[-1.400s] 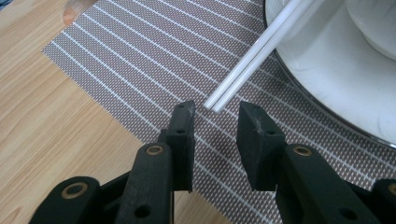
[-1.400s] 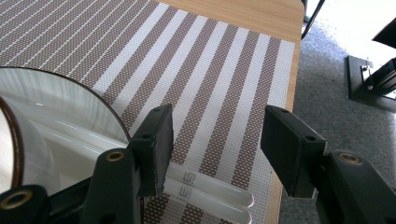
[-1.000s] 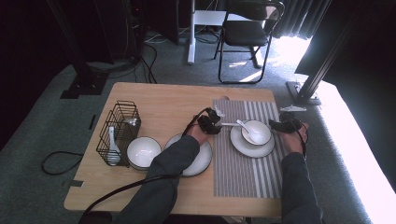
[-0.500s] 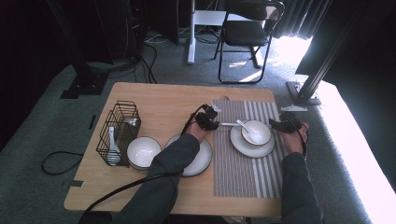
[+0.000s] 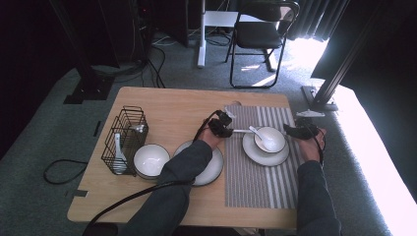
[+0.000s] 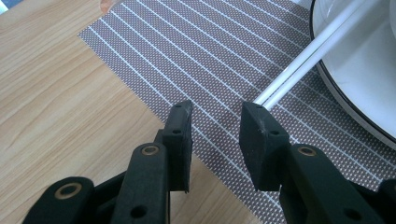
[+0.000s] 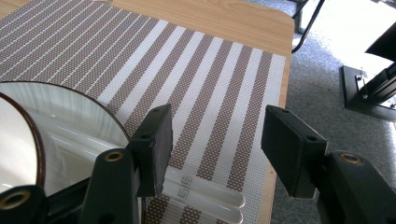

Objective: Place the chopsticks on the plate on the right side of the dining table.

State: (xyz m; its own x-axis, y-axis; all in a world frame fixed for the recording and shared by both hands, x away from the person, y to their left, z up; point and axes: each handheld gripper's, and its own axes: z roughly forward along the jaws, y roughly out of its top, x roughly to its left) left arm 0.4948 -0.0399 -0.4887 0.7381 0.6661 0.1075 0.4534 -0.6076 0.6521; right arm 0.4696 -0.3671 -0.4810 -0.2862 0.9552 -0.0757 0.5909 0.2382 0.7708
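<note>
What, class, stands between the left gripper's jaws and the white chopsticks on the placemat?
Nothing visible. The left gripper is open over the striped placemat, and the white chopsticks end at one jaw's tip, with nothing in front.

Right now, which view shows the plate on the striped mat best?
The high view: the whole plate with its bowl shows. The gripper views catch just part of its rim.

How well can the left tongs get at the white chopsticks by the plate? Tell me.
Probably yes. The left tongs stand open over the striped mat, and the white chopsticks end right at one jaw's tip, with nothing in between.
</note>
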